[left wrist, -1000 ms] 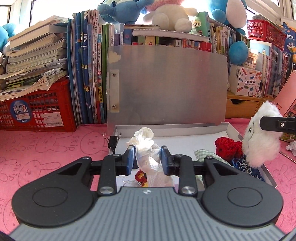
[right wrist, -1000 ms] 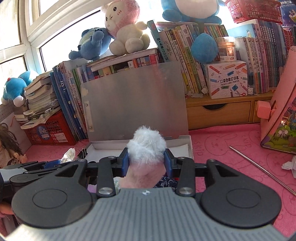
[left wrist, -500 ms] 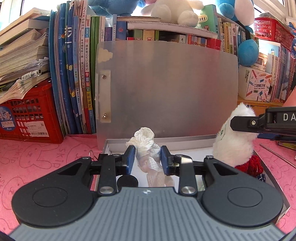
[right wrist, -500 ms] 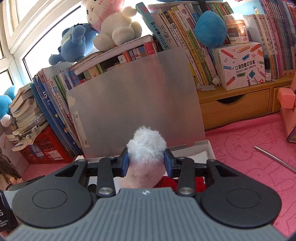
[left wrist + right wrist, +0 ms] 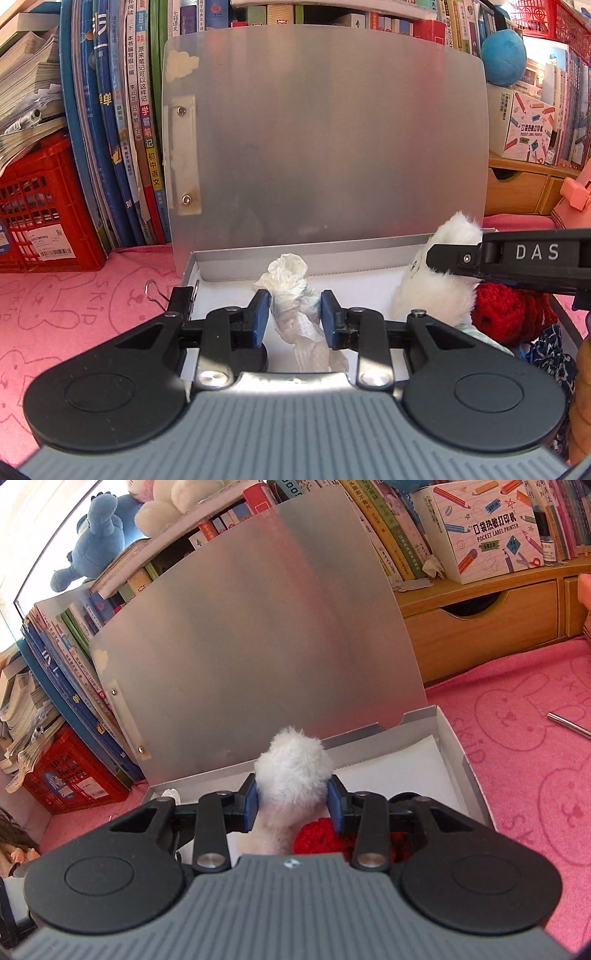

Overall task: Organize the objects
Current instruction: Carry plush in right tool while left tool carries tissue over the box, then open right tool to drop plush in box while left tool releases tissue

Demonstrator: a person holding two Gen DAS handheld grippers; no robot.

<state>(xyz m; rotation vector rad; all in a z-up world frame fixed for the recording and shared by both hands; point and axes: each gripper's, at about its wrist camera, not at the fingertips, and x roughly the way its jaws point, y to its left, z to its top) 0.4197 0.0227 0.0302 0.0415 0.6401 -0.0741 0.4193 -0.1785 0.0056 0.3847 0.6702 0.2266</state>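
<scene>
I have two grippers in view, each closed on one thing; my left gripper (image 5: 294,314) pinches one crumpled white tissue (image 5: 291,291) between its blue pads, held over the near-left part of the one open silver box (image 5: 258,258); my right gripper (image 5: 293,801) clamps one fluffy white plush toy (image 5: 291,771), which hangs over the box's right half, its red knitted part (image 5: 513,314) low by the right wall. One upright lid (image 5: 325,147) stands at the box's far edge; one black binder clip (image 5: 177,299) sits on its left rim. A bit of patterned blue cloth (image 5: 546,350) shows at the right, possibly the toy's clothing.
</scene>
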